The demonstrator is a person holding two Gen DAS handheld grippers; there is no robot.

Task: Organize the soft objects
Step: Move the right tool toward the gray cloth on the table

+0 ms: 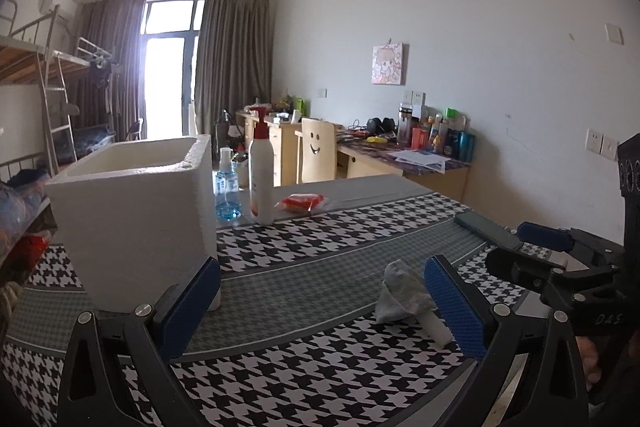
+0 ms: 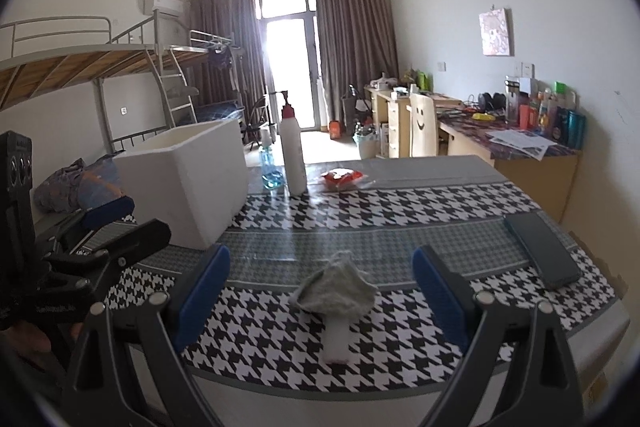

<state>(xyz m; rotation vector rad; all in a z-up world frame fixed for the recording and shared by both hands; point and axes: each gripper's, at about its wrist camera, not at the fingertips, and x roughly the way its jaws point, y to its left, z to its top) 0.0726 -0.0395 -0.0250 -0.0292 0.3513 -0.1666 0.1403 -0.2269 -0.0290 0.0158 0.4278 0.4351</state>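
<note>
We saw a houndstooth tabletop (image 2: pixel 400 203) carrying a white foam box (image 2: pixel 188 183). Right of the box lay a dark phone (image 2: pixel 540 251), and nearer us a grey-capped plush mushroom (image 2: pixel 334 297). Our left gripper (image 1: pixel 320 303) and right gripper (image 2: pixel 320 299) had fingers spread wide, holding nothing, the mushroom between the right ones.

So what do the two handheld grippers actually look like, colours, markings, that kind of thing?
Both match: the left gripper and right gripper are black frames with triangular cut-outs and silver round bolts. Each finger carries a blue pad with a fine dotted texture. In the left wrist view, the right gripper's black body shows small pale lettering, too blurred to read. No sleeves or cables show.
</note>
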